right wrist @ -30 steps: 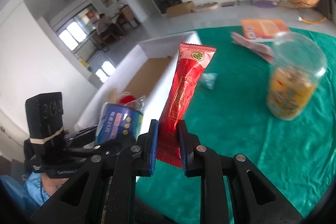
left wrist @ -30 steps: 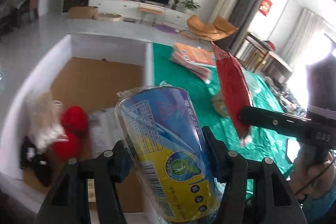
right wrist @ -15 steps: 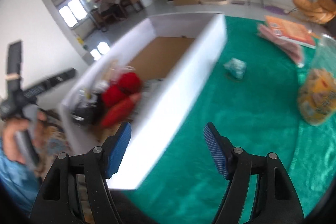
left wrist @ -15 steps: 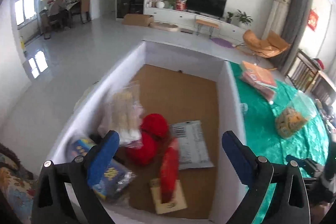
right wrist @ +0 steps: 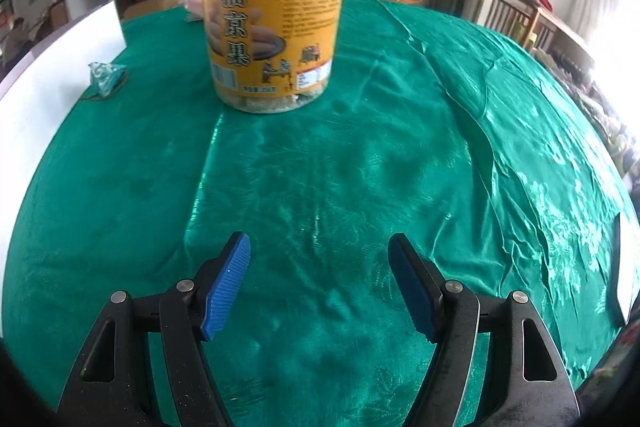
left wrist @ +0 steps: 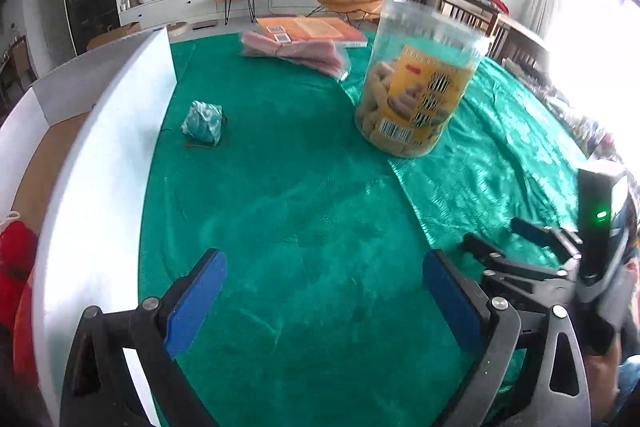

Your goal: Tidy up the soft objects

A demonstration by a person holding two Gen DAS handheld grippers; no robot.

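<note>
Green cloth (right wrist: 320, 187), both claws (empty) angled down

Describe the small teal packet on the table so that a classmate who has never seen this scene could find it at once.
Start at the green tablecloth and find the white box wall along its left side. Just beside that wall, apart from it, lies the small teal packet. It is crumpled and low, far smaller than the tall clear snack jar with its orange label.

Left black plastic two-finger gripper (left wrist: 322, 291) has ribbed blue pads (left wrist: 196, 301) and silver screws; right black plastic two-finger gripper (right wrist: 319, 281) matches, its dark camera block (left wrist: 602, 211) showing a green light
</note>
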